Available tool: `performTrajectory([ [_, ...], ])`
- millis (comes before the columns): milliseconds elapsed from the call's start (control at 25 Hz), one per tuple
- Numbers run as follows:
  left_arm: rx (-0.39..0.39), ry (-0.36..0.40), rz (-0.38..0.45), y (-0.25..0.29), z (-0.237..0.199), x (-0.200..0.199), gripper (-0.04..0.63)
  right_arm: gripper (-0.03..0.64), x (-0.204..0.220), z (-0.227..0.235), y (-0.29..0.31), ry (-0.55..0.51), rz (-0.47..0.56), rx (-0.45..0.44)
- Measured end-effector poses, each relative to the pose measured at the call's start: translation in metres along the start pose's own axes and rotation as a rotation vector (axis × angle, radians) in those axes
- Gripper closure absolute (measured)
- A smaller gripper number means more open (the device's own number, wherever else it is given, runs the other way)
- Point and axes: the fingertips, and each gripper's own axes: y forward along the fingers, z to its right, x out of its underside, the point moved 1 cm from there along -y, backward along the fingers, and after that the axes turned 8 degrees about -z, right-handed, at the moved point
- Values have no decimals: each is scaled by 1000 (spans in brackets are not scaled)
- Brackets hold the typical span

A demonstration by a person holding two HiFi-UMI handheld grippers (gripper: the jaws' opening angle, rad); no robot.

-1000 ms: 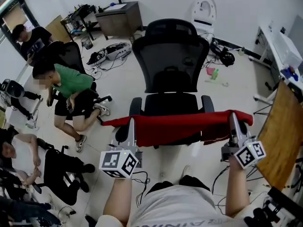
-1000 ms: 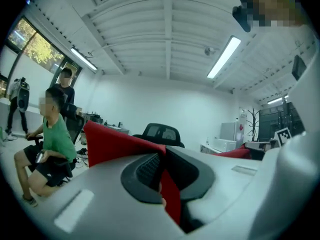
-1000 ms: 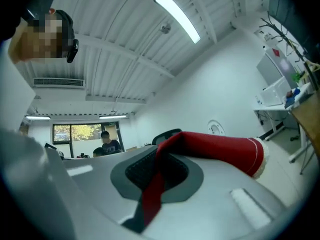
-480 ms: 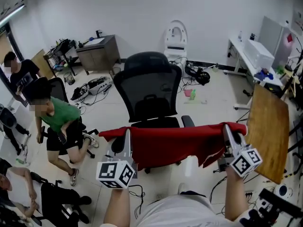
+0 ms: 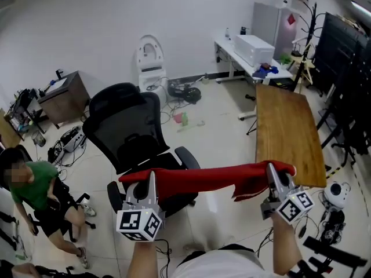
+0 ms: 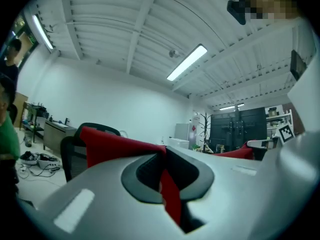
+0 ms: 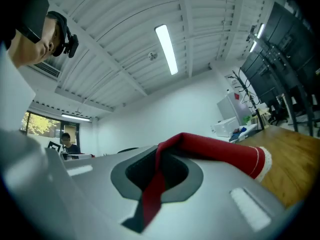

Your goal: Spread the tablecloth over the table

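Across the pale floor (image 5: 220, 138), the head view shows one long wooden surface (image 5: 287, 126) at the right and one black office chair (image 5: 124, 129) left of centre, with one person in a green shirt (image 5: 32, 184) at the far left edge. One red tablecloth (image 5: 197, 178) hangs in the air as a bunched band in front of the chair. Its right end sits by the near end of the surface; whether it touches the wood cannot be told. Only the right gripper view shows the cloth's white-trimmed edge (image 7: 264, 165) with the wood beyond it. Only the left gripper view shows the chair back behind the cloth. Both forearms reach forward, side by side, with the two grippers pointing roughly level. The left gripper (image 5: 152, 177) pinches the cloth's left end between closed jaws, and the right gripper (image 5: 271, 169) pinches its right end the same way.
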Motion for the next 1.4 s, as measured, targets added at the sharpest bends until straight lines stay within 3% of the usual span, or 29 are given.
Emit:
performTrajectory([
  [320, 202, 69, -15, 59, 135, 0, 580, 603, -41, 80, -120, -24, 129, 192],
  [640, 395, 108, -78, 112, 306, 35, 580, 603, -59, 180, -262, -89, 130, 430],
  [920, 482, 126, -89, 136, 423, 68, 580, 603, -67, 248, -356, -120, 114, 541],
  [1120, 519, 151, -108, 146, 471, 83, 580, 601, -70, 282, -391, -107, 122, 582],
  [1400, 535, 156, -134, 182, 491, 81, 580, 603, -79, 323, -380, -63, 113, 601],
])
